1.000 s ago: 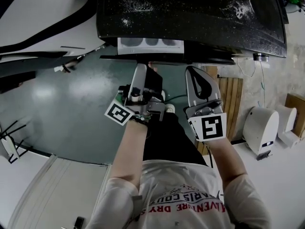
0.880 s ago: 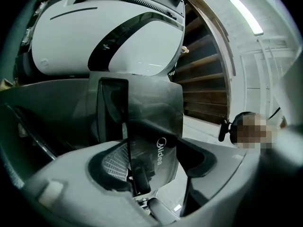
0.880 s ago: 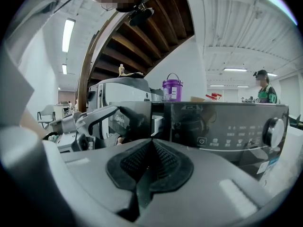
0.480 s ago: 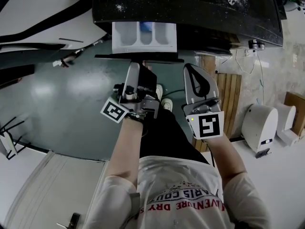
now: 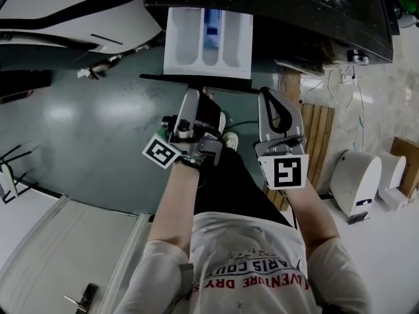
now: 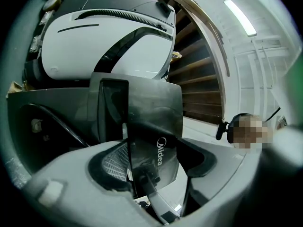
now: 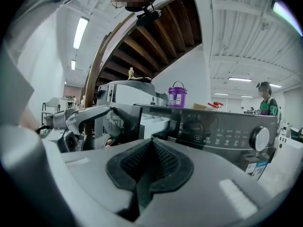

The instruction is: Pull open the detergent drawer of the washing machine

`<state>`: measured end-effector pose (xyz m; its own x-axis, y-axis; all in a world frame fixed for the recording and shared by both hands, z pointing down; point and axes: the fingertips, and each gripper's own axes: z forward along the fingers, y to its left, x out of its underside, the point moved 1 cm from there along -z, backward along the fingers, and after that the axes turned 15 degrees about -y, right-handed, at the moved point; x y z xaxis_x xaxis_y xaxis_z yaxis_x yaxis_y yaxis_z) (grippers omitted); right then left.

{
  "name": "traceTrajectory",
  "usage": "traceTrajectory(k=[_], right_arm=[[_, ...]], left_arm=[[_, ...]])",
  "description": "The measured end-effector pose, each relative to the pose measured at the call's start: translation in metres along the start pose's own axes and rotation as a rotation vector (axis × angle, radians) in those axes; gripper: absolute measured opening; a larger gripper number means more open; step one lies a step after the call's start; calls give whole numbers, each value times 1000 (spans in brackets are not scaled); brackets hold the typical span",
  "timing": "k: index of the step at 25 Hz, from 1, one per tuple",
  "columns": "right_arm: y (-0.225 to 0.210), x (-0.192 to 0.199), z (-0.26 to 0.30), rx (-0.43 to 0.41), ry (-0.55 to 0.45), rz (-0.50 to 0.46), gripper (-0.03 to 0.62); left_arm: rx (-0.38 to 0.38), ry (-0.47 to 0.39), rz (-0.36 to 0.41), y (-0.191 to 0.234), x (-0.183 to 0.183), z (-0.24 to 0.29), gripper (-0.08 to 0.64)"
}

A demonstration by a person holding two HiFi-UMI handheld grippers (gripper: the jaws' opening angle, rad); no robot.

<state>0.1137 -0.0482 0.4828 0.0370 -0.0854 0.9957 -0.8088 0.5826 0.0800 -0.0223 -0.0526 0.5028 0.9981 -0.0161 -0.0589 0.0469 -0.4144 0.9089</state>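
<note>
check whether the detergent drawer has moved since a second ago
Yes. The detergent drawer has slid further out from under the washing machine top, toward the person, with the left gripper clamped on its front.

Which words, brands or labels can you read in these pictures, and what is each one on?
"Midea": on the detergent drawer front.
"ADVENTURE DRY": upside down on the person's T-shirt; the other print there is cut off or unclear.
Labels on the control panel and on the purple bucket: too small to read.
</note>
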Motion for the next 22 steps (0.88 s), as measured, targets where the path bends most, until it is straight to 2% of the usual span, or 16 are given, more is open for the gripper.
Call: traceTrajectory(k=[9,13,19,22], right_arm=[[6,-1,-20,-25,-1,-8,0],[6,-3,-23,-33,-7,-8,0],[5,-8,-26,-35,-4,-7,0],[7,-15,-25,-41,-10,-3,0]], left_arm=[[4,-25,7,-5,-1,-13,305],[1,-37,26,-3,-2,-14,327],[-85,-47,78,2,-3,-20,350],[-130,-15,124,-1,1,-26,357]])
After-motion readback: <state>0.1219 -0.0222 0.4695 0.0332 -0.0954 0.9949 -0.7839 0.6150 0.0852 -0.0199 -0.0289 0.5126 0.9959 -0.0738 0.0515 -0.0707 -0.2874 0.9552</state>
